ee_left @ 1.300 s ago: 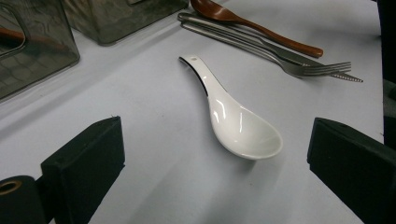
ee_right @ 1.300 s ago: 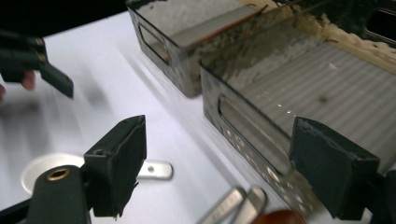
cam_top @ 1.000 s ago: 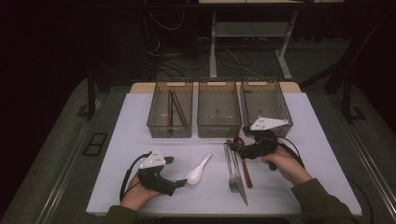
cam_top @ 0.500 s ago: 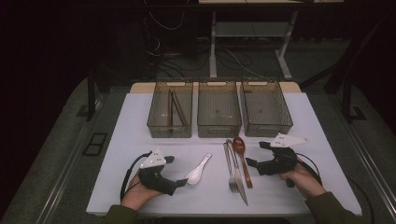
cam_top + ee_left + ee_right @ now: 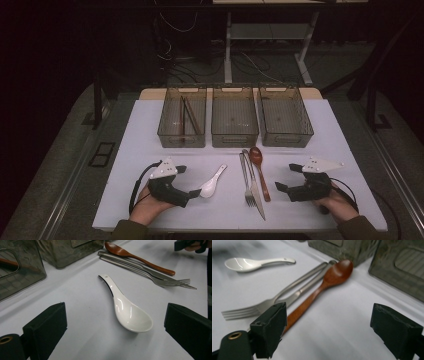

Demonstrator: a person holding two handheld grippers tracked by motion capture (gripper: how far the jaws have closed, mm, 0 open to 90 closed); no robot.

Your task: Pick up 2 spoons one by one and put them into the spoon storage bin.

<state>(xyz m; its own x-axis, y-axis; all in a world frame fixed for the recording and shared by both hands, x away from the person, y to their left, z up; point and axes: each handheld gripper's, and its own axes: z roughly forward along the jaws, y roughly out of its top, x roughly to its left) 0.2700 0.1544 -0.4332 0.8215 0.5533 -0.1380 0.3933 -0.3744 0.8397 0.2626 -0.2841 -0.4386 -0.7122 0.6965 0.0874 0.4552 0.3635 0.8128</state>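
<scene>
- White ceramic spoon [image 5: 127,312] lay flat on white table [image 5: 150,130], bowl toward left gripper [image 5: 189,181], handle angled away toward the bins.
- Left gripper: jaws wide apart, straddling the spoon bowl, nothing clamped; no contact visible.
- Likely step: closing on the spoon bowl for a pick.
- Risk: glazed, curved bowl. Could squirt out from between the pads on closing, or tip handle-up if pinched off-centre.
- Risk: bowl rim low on the table. Too shallow an approach would push the spoon instead of gripping it.
- Wooden spoon [image 5: 317,290] lay right of centre, bowl near the middle bin, just beside fork [image 5: 246,179] and knife [image 5: 256,190]; the three touching or nearly so, cannot tell which.
- Right gripper [image 5: 286,179]: jaws wide apart, empty, aimed at the wooden spoon handle; one pad close by the handle in right gripper view.
- Risk: closing there could catch fork or knife along with the wooden handle, or nudge the whole bundle.
- Right gripper view blurred, so exact gap between pad and handle unclear.
- Three clear bins [image 5: 235,116] stood in a row at the far side; left bin [image 5: 182,122] held chopsticks [image 5: 189,116], the other two looked empty.
- Risk: long reach from pick to bin. Weak grip on the ceramic could drop it on a bin wall.
</scene>
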